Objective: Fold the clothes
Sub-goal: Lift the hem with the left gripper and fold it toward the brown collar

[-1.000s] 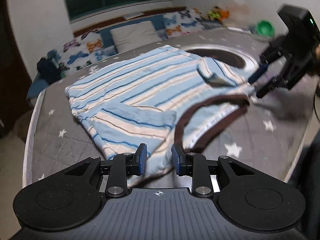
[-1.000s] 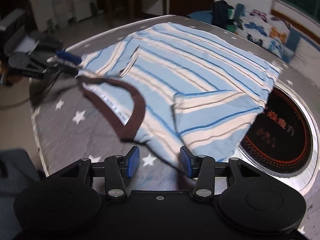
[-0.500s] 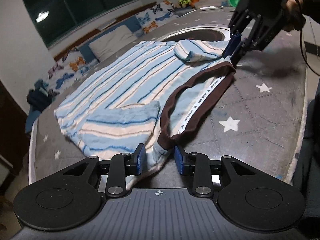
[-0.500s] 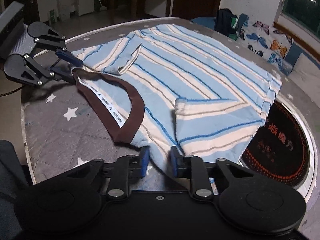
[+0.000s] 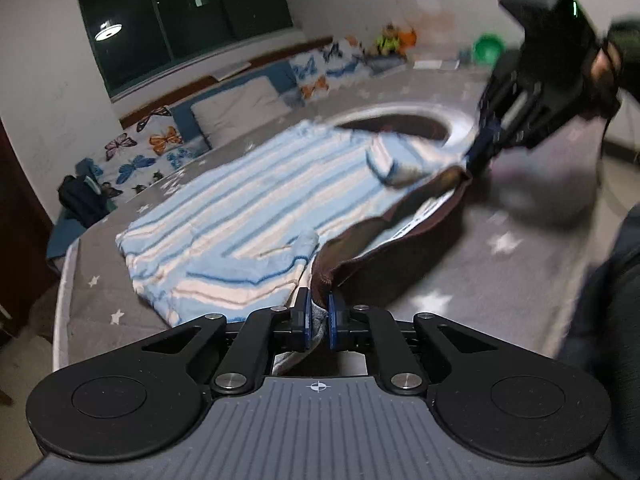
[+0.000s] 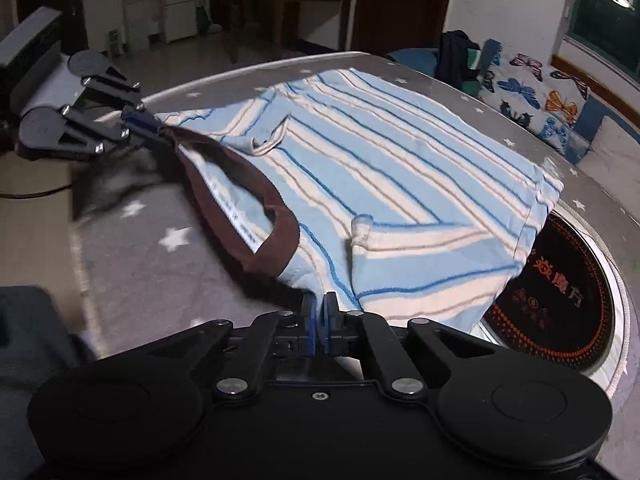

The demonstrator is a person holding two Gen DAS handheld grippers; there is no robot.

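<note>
Already both claws had taken hold of the shirt [image 6: 400, 168], which lay spread on the grey starred table [image 6: 152, 264] with its brown collar [image 6: 256, 236] toward the person. The left gripper [image 5: 318, 316] had just been closing and was clenched on cloth at the collar's one end; the right gripper [image 6: 319, 322] had likewise just been closing and was clamped on the shoulder hem just beside the collar's other end. Seen from the right wrist, the left claw pinched the far tip of the collar, and the band between the two grips stood a little off the table and arched. Holding the two shoulder points this way probably served to carry the neck edge over the body toward the far hem in one even fold.

Both sleeves [image 6: 420, 264] were already turned in over the body. Beyond the collar, the shirt's far hem reached near the table's rim, and one far corner overlapped the round dark hob [image 6: 560, 308] set into the table. Bare table lay on the near side of the collar, so there seemed room to lift and swing the cloth forward, though the hob's raised ring might catch a dragged edge.
</note>
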